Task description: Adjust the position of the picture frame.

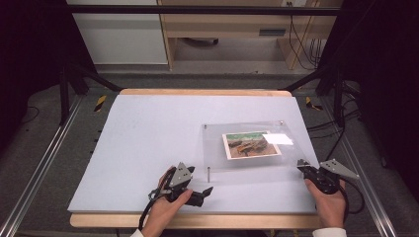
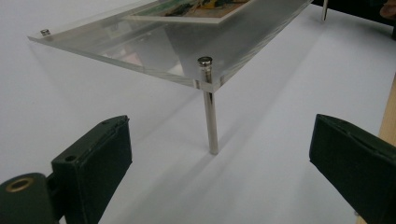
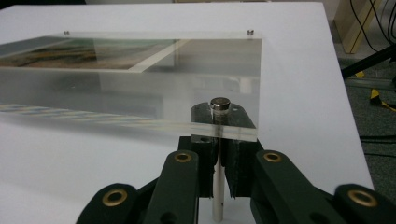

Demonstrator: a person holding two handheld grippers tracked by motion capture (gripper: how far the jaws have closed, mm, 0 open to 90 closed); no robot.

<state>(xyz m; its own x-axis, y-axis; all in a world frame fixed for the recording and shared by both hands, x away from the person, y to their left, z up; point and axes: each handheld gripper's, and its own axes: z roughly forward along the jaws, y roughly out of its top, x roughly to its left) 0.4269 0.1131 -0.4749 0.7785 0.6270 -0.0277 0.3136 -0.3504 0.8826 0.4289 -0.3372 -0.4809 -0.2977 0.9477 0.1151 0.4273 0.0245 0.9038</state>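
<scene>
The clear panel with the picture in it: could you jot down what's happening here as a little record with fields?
Object: clear acrylic panel on thin metal legs, holding a photo
Surface: white table
Right hand-held gripper: jaws shut on the leg under the panel's near right corner
Left hand-held gripper: jaws open, facing the near left leg, not touching it
Panel: level, corner caps in place

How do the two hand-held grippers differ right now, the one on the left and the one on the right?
The left hand-held gripper has its jaws wide apart and holds nothing; the right hand-held gripper is shut on a metal leg of the clear plate. The left one only faces the near-left leg from a short way off; the right one sits under the plate's corner. Both are black and each is held in a hand.
</scene>
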